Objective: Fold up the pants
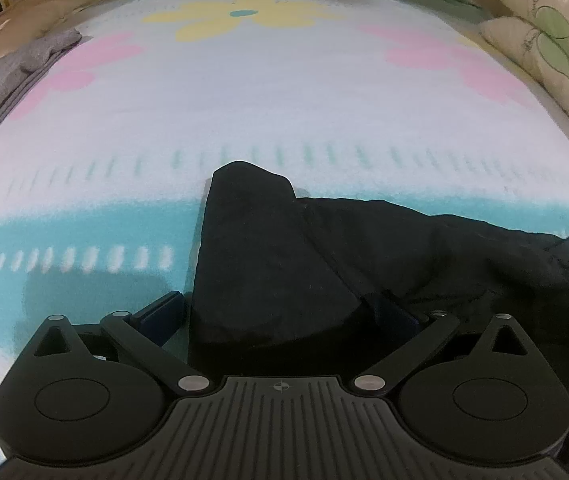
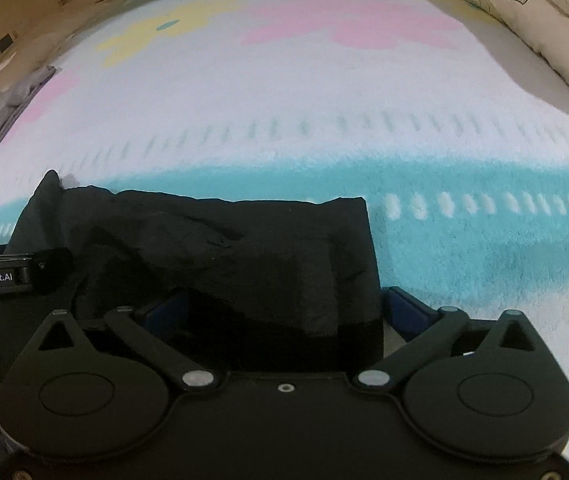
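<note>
Starting at the far left of the left gripper (image 1: 280, 312), a folded grey garment (image 1: 12, 76) lies well apart up the flowered blanket (image 1: 284, 104), taking no part here. Nearer in, that gripper's jaws stand wide apart with one end of the black pants (image 1: 276, 264) lying between them — the pads do not press the cloth, so nothing is gripped. From this end the dark bundle runs off to the gripper's right, its long axis lying across the view rather than away from it. Further right along that axis the right gripper (image 2: 280, 308) sits over the other end of the pants, jaws likewise spread wide, the squared-off edge of the cloth just inside its right finger (image 2: 408, 304) and no clamping visible. Each hand is therefore nearest its own end, with the cloth directly ahead and below. The pants look already doubled into a short block, so any further fold would likely turn on carrying one end along that crosswise axis toward the other — though the layers are too dark to read clearly. Pillows (image 2: 544, 12) rest far off to the right.
</note>
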